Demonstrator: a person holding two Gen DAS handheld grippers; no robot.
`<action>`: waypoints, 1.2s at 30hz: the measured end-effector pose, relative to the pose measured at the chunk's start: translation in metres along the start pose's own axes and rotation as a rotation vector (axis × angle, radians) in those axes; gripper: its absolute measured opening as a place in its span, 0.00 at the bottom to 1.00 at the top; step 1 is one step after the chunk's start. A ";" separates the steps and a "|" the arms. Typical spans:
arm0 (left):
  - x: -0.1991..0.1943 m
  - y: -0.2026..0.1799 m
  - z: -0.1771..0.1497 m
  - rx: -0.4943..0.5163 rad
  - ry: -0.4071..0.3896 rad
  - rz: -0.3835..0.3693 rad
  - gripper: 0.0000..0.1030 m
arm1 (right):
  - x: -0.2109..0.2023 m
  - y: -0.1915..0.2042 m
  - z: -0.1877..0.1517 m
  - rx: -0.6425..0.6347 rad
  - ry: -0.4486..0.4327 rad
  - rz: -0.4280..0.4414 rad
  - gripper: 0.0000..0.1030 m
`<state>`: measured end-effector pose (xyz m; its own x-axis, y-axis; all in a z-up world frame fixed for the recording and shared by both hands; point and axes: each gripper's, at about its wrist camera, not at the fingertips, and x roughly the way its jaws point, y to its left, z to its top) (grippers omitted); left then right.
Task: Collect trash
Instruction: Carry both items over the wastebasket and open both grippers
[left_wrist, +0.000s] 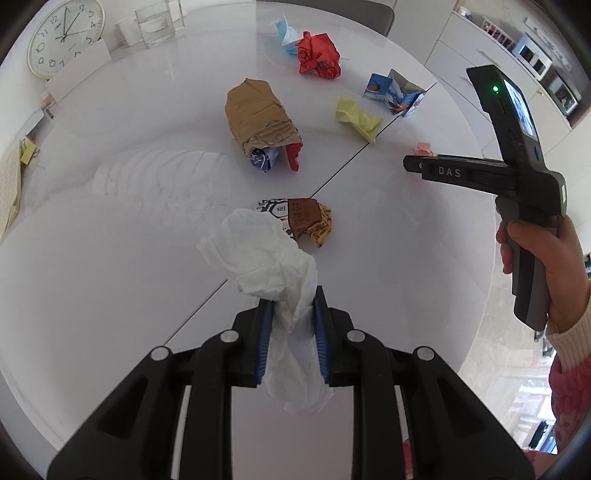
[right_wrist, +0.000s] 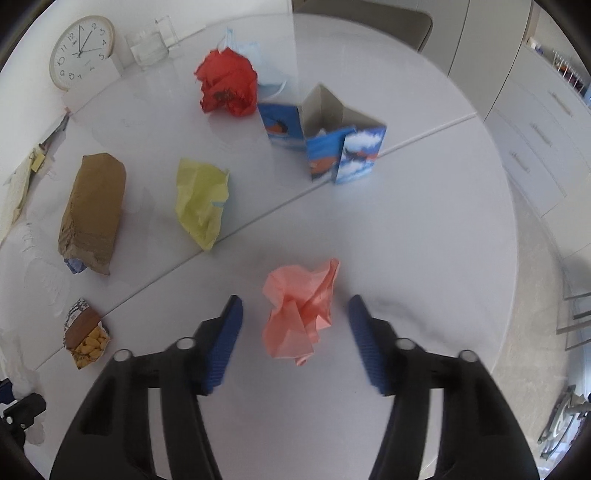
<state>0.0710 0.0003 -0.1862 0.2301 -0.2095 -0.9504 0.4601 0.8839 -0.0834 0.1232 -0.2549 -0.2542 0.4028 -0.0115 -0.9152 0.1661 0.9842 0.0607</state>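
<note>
A crumpled white tissue is pinched tight between the blue pads of the left gripper and is held up above the white table. In the right wrist view, a crumpled pink paper is seen lying on the table between the two blue fingers of the right gripper; the jaws are apart and the pads are not touching the paper. No earlier moment is shown. The right gripper is gripped by a hand near the table's right edge. A snack wrapper is found just beyond the tissue. Farther in, near the middle of the table, a torn brown paper bag and a yellow paper are laid. A folded blue card is stood up beyond those. A red paper ball is found near the far edge, and a clock is propped behind it.
</note>
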 end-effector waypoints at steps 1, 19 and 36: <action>-0.001 0.000 -0.001 0.004 -0.001 -0.001 0.21 | -0.001 0.001 0.000 0.002 -0.002 0.011 0.30; -0.017 -0.137 -0.012 0.215 -0.030 -0.077 0.20 | -0.129 -0.081 -0.101 0.036 -0.086 0.062 0.30; 0.040 -0.307 -0.071 0.370 0.119 -0.205 0.49 | -0.165 -0.179 -0.226 0.068 0.001 0.090 0.31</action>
<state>-0.1219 -0.2498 -0.2199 0.0115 -0.2965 -0.9550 0.7669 0.6154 -0.1819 -0.1763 -0.3895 -0.2041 0.4178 0.0762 -0.9054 0.1903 0.9670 0.1692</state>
